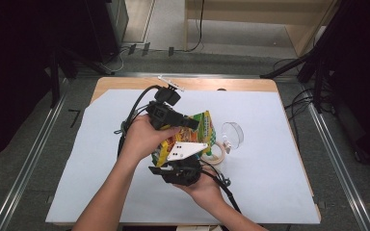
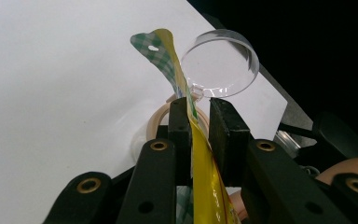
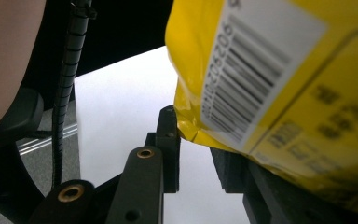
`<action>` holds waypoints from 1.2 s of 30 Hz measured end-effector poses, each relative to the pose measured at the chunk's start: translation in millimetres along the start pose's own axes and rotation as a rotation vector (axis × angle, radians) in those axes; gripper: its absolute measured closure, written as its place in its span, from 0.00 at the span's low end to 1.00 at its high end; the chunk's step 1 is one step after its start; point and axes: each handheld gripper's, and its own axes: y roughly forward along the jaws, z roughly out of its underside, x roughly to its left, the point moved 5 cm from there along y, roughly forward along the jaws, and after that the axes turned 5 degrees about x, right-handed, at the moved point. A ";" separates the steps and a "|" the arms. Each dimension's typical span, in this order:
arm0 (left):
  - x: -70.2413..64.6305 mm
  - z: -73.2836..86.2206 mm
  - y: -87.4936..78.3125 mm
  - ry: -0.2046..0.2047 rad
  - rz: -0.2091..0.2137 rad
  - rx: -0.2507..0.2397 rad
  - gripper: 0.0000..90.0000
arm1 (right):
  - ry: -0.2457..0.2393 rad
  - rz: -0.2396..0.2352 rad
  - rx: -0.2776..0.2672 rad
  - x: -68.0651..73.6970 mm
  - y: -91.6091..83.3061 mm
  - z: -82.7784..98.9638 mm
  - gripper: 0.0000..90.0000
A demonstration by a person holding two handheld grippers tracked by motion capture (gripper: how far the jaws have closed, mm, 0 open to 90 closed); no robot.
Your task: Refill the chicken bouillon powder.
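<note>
**Yellow bag held between both tools above the table**

Left tool (image 1: pixel 189 121): jaws nearly together, pinching the top edge of the yellow bag (image 1: pixel 200 132); the left gripper view shows the thin seam (image 2: pixel 200 154) squeezed between the pads. Right tool (image 1: pixel 185 166): grips the bag's lower corner from the near side; in the right gripper view the barcode panel (image 3: pixel 256 70) drapes over the right-hand jaw, jaws close together on the bag's edge. Bag sits mid-table, lifted off the white sheet (image 1: pixel 270 168). Just right of it: a clear round lid (image 1: pixel 233 134) and a roll of tape (image 1: pixel 216 153), partly hidden behind the bag.
</note>
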 end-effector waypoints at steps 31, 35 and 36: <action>2.5 6.3 -1.9 0.001 0.002 -0.048 0.88 | -0.029 0.010 0.012 0.5 -0.2 4.1 0.83; 2.6 7.2 -1.9 0.001 0.018 -0.043 0.88 | -0.027 0.008 0.011 1.0 1.5 4.9 0.83; 2.1 7.2 -1.7 0.001 0.016 -0.046 0.88 | -0.024 0.007 0.010 1.0 1.7 5.0 0.83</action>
